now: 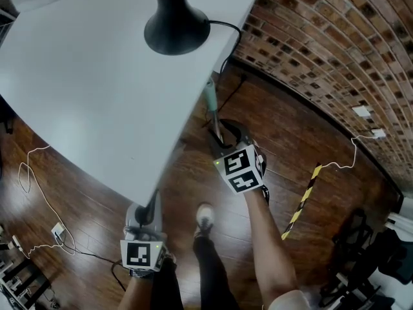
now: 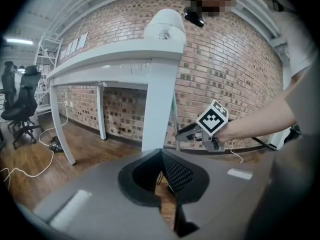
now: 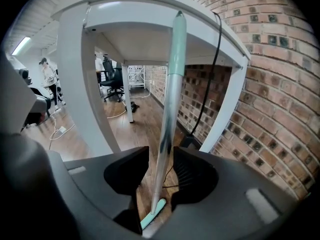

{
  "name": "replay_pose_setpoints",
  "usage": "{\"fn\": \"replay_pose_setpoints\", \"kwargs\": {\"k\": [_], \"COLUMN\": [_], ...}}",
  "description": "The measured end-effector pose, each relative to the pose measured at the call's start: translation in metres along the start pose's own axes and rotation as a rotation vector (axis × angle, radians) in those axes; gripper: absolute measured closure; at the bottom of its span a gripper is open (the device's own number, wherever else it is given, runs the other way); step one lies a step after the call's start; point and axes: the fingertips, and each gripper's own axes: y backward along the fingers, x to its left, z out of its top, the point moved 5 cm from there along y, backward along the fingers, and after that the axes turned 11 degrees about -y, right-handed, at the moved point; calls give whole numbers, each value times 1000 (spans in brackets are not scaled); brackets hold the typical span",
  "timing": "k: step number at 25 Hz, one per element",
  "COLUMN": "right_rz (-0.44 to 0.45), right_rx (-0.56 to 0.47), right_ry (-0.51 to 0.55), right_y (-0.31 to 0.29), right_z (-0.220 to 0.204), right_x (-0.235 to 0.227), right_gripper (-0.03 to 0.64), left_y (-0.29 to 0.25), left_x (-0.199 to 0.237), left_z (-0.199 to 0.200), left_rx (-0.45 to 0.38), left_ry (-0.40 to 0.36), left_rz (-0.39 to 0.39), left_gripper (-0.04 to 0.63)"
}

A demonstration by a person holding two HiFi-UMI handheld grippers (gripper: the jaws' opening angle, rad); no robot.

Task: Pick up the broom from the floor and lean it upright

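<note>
- Standing open, the right gripper (image 3: 159, 155) had its jaws spread on either side of the broom handle (image 3: 172, 84), and neither pad pressed on it. My read: the grip was off so the broom would bear on the table by itself.
- The broom stood nearly upright with a slight tilt. Its upper end rested against the edge of the white table (image 1: 97, 76), and its teal head (image 3: 152, 213) sat on the floor below that edge. The lean looked done, so the task was about finished.
- The left gripper (image 2: 161, 156) had its jaw tips together with nothing between them. It was held low at the table's near edge, apart from the broom, and was probably idle since one hand was enough here.
- A black lamp base (image 1: 175, 31) sat on the table top, and its cable (image 3: 210, 74) dropped off the table edge just beside the broom.
- The dark wood floor (image 1: 193, 192) ran under and around the table. Thin white cords lay on it, and a yellow-black strip (image 1: 303, 199) lay on the table's wall side.
- A brick wall (image 3: 280, 109) stood close behind the table. It kept the corner tight, which probably made it a handy place to prop the broom.
- Past the table's far legs was an open room with office chairs (image 2: 22, 99), metal shelving and ceiling lights.
</note>
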Motion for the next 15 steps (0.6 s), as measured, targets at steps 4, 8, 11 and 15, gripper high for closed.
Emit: {"fn": "replay_pose_setpoints", "kwargs": {"k": [4, 8, 11, 15], "right_rz": [-51, -91, -111, -176], "right_rx": [-27, -42, -75, -168], "right_ry": [-17, -12, -17, -138], "right_y": [21, 42, 65, 124], "right_z": [-4, -12, -11, 1], "right_x": [-1, 0, 8, 15], "right_gripper": [539, 604, 604, 604], "left_y": [6, 15, 22, 34], "left_x": [0, 2, 8, 9], "left_z": [1, 4, 13, 45], "left_rx": [8, 10, -30, -79], "left_ry": [6, 6, -24, -57], "left_rz": [-3, 5, 12, 0], "left_gripper": [594, 594, 594, 594]}}
